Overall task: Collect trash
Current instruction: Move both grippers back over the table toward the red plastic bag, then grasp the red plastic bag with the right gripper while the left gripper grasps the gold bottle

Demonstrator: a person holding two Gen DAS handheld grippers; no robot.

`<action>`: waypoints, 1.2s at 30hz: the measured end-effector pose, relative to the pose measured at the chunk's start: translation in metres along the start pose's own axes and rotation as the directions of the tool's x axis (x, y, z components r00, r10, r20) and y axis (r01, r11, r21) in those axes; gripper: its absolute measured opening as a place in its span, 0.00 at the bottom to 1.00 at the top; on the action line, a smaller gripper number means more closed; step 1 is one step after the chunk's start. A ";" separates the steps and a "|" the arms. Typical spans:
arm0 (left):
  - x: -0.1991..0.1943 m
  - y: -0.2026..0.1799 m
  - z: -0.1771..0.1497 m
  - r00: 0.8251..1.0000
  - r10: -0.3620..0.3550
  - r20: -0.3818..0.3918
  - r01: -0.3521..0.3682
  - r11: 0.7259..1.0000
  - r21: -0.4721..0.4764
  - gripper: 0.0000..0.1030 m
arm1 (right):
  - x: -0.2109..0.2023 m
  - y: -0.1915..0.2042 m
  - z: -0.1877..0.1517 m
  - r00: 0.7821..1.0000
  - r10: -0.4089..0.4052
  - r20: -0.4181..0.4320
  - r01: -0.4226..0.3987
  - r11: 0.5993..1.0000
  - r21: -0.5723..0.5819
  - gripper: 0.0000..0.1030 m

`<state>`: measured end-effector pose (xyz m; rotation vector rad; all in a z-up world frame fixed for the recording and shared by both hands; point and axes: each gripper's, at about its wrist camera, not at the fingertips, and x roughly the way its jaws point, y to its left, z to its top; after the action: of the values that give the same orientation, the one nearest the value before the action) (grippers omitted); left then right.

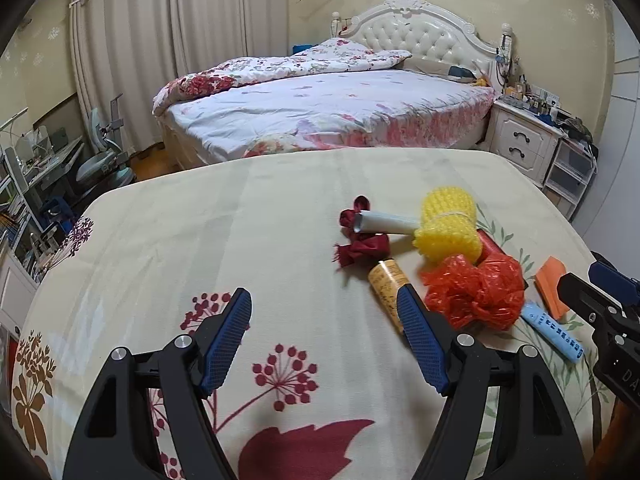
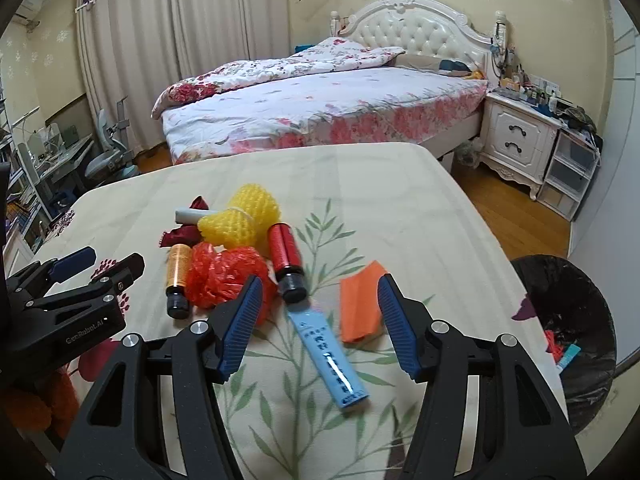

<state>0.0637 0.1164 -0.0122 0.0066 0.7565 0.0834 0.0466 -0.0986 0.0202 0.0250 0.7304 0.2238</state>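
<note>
Left tool [image 1: 324, 312]: open, empty; trash pile [image 1: 436, 256] lay to its right.
Right tool [image 2: 318, 300]: open, empty; blue tube [image 2: 328, 360] lay under its gap.

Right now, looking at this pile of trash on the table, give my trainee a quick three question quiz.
1. True or false: the left tongs are clamped on the red plastic bag.
2. Which item lies nearest between the right tongs: A the yellow foam net, B the light blue tube, C the white tube?
3. Fill in: the black trash bin stands on the floor to the ____ of the table in the right wrist view.

Key: 1 false; 2 B; 3 right.
</note>
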 end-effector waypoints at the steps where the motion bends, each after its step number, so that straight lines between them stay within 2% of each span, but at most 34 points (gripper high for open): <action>1: 0.001 0.004 0.000 1.000 0.003 -0.002 -0.003 1.000 -0.003 0.71 | 0.003 0.006 0.001 1.000 0.009 -0.004 -0.009 1.000 -0.004 0.57; 4: 0.003 0.015 -0.001 1.000 0.010 -0.009 -0.010 1.000 -0.009 0.71 | 0.009 0.020 0.004 1.000 0.028 -0.014 -0.029 1.000 -0.011 0.60; 5: 0.005 0.019 -0.001 1.000 0.010 -0.011 -0.011 1.000 -0.010 0.71 | 0.010 0.024 0.005 0.999 0.035 -0.014 -0.035 0.999 -0.012 0.64; 11: 0.013 0.031 -0.001 1.000 0.012 -0.027 -0.013 1.000 -0.015 0.71 | 0.024 0.044 0.007 0.999 0.038 -0.039 -0.039 0.999 -0.035 0.65; 17: 0.018 0.036 -0.002 0.999 0.000 -0.038 -0.002 1.000 -0.031 0.71 | 0.043 0.053 0.001 0.995 0.016 -0.102 -0.022 0.998 -0.058 0.65; 19: 0.018 0.035 -0.002 0.999 -0.003 -0.040 0.002 0.999 -0.032 0.71 | 0.046 0.054 -0.002 0.993 0.016 -0.117 -0.024 0.998 -0.060 0.60; 21: 0.018 0.033 -0.004 0.999 -0.003 -0.042 0.002 1.000 -0.030 0.71 | 0.046 0.054 -0.004 0.992 0.019 -0.123 -0.028 0.997 -0.065 0.47; 28: 0.018 0.029 -0.003 0.999 -0.011 -0.045 0.009 0.999 -0.035 0.71 | 0.031 0.051 -0.003 0.995 0.049 -0.091 -0.054 0.997 -0.058 0.43; 36: 0.009 0.004 0.001 0.999 -0.033 -0.033 0.032 0.999 -0.019 0.71 | 0.006 0.025 0.002 1.000 0.012 -0.026 -0.013 0.999 -0.040 0.43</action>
<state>0.0703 0.1207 -0.0177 -0.0244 0.7884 0.0595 0.0474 -0.0724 0.0200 -0.0111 0.7516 0.2510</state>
